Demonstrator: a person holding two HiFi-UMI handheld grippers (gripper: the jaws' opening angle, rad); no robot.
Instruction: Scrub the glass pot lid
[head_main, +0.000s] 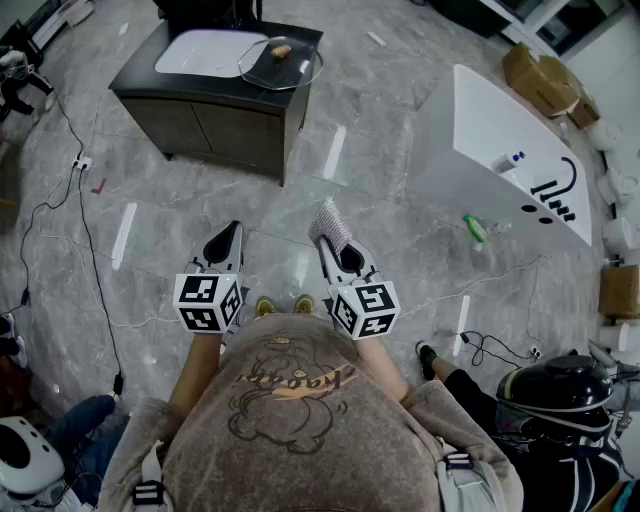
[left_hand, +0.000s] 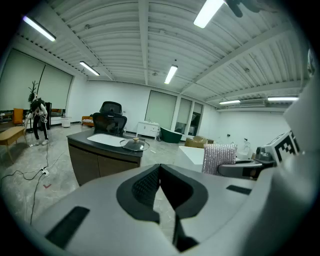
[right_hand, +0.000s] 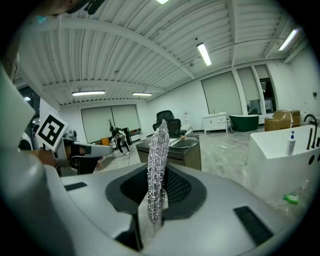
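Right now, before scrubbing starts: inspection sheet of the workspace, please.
Surface: dark cabinet with white inset basin.
Job's things: round glass pot lid on the cabinet top beside the basin; silver mesh scrubbing pad in right claw.
Clutter: green object on floor by white bathtub.
Grippers: left claw shut, empty; right claw shut on pad; both well short of lid.
Cables: black cables trail across floor, both sides.
Surroundings: cardboard boxes.
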